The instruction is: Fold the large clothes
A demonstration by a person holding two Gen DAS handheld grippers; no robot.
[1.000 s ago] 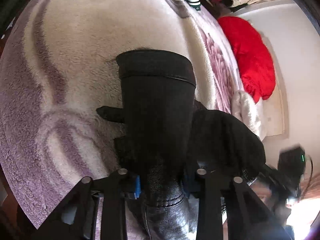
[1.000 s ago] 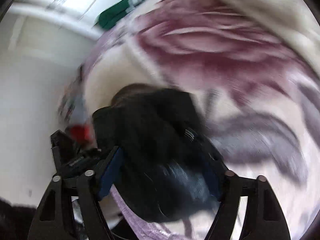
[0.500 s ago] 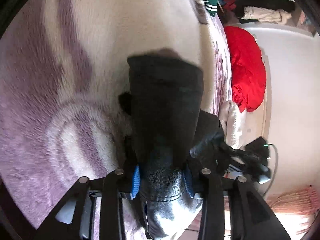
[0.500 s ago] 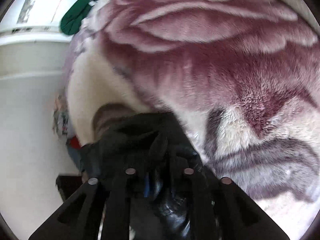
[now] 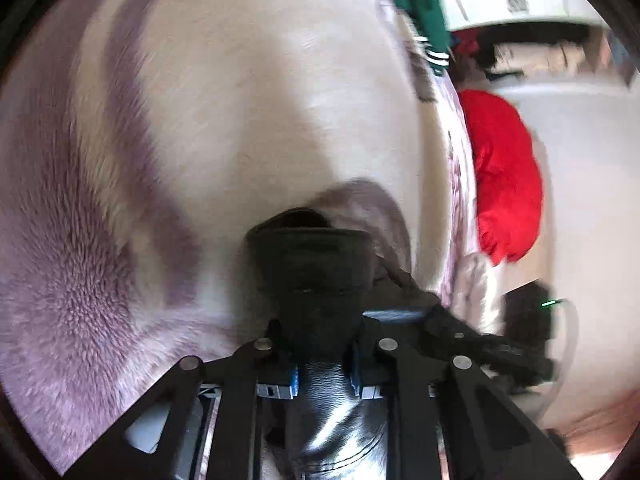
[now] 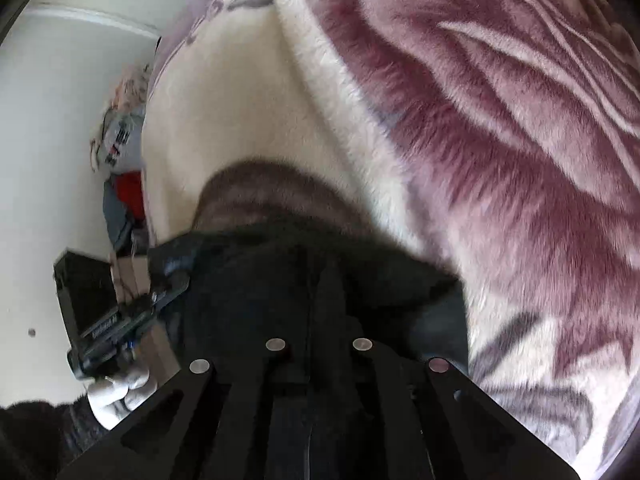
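A black garment with a shiny leather-like part and a ribbed cuff (image 5: 310, 260) hangs over a cream and mauve plush blanket (image 5: 240, 100). My left gripper (image 5: 324, 380) is shut on it, the cuff sticking out past the fingers. In the right wrist view the same black garment (image 6: 320, 280) bunches in front of my right gripper (image 6: 318, 354), which is shut on it. The left gripper (image 6: 116, 324) shows at that view's left edge, and the right gripper (image 5: 480, 344) shows close beside the left one. The rest of the garment is hidden below the grippers.
The blanket (image 6: 500, 140) covers a bed. A green garment (image 5: 416, 20) lies at its far end. A red cushion (image 5: 504, 176) sits beside the bed against a white wall (image 5: 580, 200). A pile of clothes (image 6: 124, 168) lies on the floor by the wall.
Both grippers have moved down close to the blanket and toward each other. The black sleeve, long and hanging a second ago, now shows short. The right gripper has closed on the garment.
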